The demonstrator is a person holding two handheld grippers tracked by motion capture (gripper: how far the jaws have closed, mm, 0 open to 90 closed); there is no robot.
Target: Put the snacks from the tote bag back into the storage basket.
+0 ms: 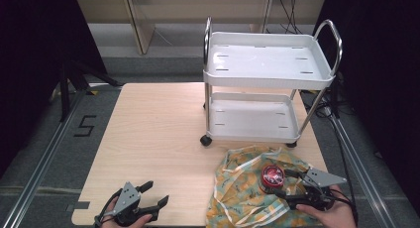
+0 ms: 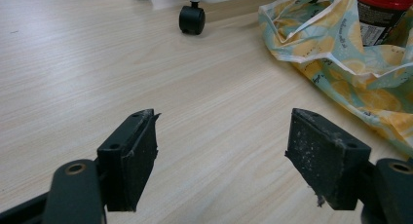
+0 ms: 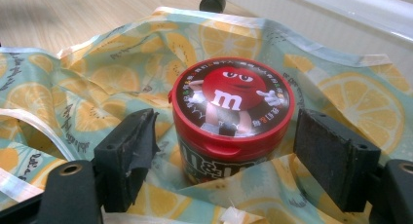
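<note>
A red-lidded candy tub [image 1: 272, 177] [image 3: 231, 119] stands upright inside a lemon-print bag [image 1: 247, 188] [image 3: 97, 78] that lies open at the table's front right. My right gripper [image 1: 291, 184] [image 3: 224, 158] is open, its jaws on either side of the tub without touching it. At the front left my left gripper [image 1: 153, 194] [image 2: 221, 158] is open over bare wood, nothing between its jaws. In the left gripper view the bag [image 2: 341, 53] and the tub [image 2: 382, 14] sit off to the upper right.
A white two-shelf cart [image 1: 270, 84] on black casters [image 2: 191, 19] stands on the table's far right, just behind the bag. The wooden table [image 1: 158, 134] has bare surface across its left and middle. Dark floor and rails flank both sides.
</note>
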